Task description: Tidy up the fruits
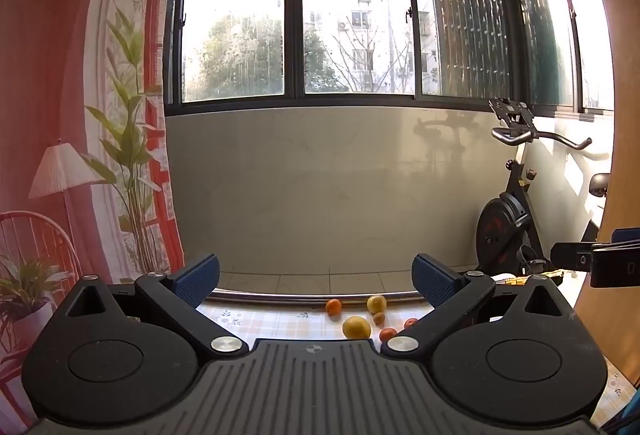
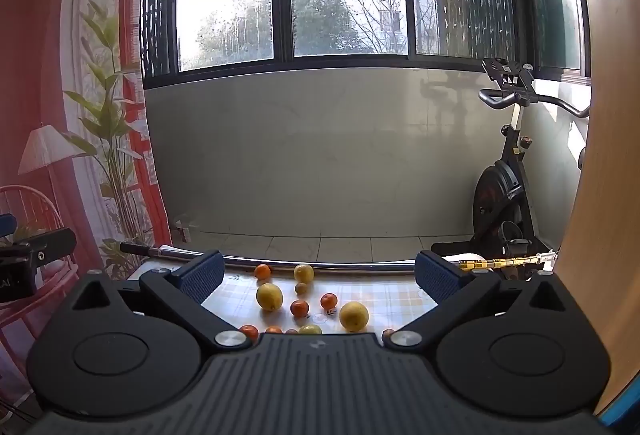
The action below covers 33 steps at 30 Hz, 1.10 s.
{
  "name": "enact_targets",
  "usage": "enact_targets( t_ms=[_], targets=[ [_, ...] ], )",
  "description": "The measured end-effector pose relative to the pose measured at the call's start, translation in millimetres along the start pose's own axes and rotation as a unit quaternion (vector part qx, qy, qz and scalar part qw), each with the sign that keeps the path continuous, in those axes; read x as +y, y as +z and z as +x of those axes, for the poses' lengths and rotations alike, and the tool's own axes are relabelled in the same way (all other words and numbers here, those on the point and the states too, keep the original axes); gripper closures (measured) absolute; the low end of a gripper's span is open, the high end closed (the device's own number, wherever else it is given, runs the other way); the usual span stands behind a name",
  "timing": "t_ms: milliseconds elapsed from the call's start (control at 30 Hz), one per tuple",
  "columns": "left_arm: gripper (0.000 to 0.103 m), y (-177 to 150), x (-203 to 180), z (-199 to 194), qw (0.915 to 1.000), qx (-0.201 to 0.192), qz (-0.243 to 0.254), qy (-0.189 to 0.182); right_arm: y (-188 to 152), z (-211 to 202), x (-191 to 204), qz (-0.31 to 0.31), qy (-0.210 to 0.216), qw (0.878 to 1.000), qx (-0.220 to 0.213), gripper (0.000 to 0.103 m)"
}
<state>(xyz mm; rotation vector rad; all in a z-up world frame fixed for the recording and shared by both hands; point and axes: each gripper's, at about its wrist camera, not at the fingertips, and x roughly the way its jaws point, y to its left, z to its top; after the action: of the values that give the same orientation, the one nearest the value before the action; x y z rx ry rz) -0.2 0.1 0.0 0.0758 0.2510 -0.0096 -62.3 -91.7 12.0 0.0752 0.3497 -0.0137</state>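
Loose fruits lie scattered on the checked tabletop (image 2: 384,295), ahead of and between the right fingers (image 2: 200,275). A large yellow citrus (image 2: 354,316) sits toward the right finger, another yellow one (image 2: 269,296) toward the left. Small oranges (image 2: 299,308) lie between them, apart, with one orange (image 2: 263,271) and a yellow fruit (image 2: 303,272) farthest out.

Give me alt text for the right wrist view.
The open, empty right gripper hovers above a checked tablecloth scattered with loose yellow and orange fruits, including a large lemon and a tangerine. Beyond are a metal rail, big windows and an exercise bike.
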Motion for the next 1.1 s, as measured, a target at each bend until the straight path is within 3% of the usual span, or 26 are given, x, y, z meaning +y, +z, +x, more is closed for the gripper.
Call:
enact_targets(
  t_ms=[1100],
  targets=[
    [0.000,-0.1,-1.1,-0.1,1.0000,0.000,0.000,0.001,0.6,-1.3,-0.5,0.001,0.001,1.000,-0.002,0.000]
  ],
)
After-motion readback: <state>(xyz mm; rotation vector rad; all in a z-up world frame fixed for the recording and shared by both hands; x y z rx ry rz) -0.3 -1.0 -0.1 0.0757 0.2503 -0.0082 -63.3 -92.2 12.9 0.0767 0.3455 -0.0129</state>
